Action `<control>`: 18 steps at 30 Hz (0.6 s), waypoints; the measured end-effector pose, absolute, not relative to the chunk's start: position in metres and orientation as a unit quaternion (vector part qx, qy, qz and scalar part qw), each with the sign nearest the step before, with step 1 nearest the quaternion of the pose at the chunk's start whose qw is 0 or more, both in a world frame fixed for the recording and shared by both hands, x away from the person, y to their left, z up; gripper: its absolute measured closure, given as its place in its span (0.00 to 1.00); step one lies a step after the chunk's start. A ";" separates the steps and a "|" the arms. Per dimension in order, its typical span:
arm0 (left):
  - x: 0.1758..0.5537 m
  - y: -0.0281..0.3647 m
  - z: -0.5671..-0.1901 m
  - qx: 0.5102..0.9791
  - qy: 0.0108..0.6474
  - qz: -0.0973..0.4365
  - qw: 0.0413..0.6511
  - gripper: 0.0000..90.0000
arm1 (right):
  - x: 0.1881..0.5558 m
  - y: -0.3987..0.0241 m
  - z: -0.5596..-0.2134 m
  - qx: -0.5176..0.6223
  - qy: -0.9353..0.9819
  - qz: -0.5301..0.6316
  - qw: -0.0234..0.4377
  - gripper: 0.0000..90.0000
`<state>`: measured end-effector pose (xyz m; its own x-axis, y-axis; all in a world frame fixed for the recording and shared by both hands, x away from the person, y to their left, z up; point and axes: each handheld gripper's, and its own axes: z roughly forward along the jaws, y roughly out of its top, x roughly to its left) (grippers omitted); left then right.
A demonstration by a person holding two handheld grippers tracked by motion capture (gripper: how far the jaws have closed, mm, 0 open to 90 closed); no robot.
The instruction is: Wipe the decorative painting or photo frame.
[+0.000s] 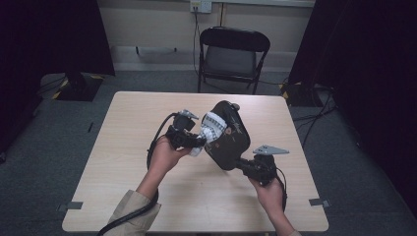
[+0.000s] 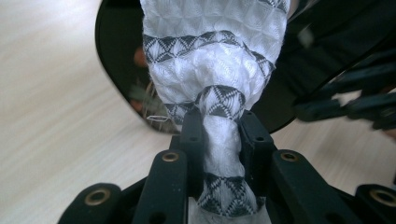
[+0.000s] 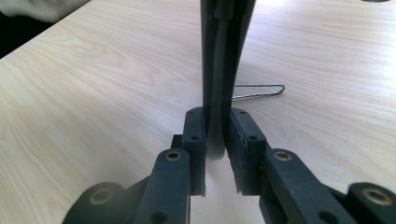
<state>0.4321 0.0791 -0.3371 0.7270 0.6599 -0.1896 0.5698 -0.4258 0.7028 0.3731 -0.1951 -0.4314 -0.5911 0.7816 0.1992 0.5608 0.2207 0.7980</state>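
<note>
Above the middle of the wooden table (image 1: 147,128), the left gripper (image 2: 219,128) has its jaws closed on a bunched white cloth with dark patterned bands (image 2: 212,60). The cloth presses against the face of a black frying pan (image 1: 227,135), which is tilted and lifted from the table. The right gripper (image 3: 217,130) is clamped on the pan's handle (image 3: 223,56). A folding chair (image 1: 232,56) stands behind the table.

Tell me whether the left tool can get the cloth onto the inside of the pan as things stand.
Probably yes. The left tool is shut on the patterned cloth, whose free end already lies against the black pan. The right tool holds the pan tilted by its handle, face toward the cloth, nothing between.
</note>
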 end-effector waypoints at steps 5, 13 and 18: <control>0.431 0.071 -0.302 0.838 0.346 0.074 0.416 0.83 | 0.373 -0.194 -0.432 0.435 0.771 0.448 0.125 0.87; 0.427 0.048 -0.277 0.847 0.316 0.077 0.421 0.83 | 0.373 -0.191 -0.432 0.432 0.772 0.448 0.128 0.87; 0.430 0.043 -0.292 0.848 0.320 0.065 0.418 0.83 | 0.374 -0.191 -0.432 0.432 0.771 0.449 0.130 0.88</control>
<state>0.4304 0.0435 -0.2919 0.7868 0.5968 -0.1574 0.4886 -0.4464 0.7497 0.3742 -0.1911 -0.4321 -0.5923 0.7837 0.1871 0.5498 0.2234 0.8048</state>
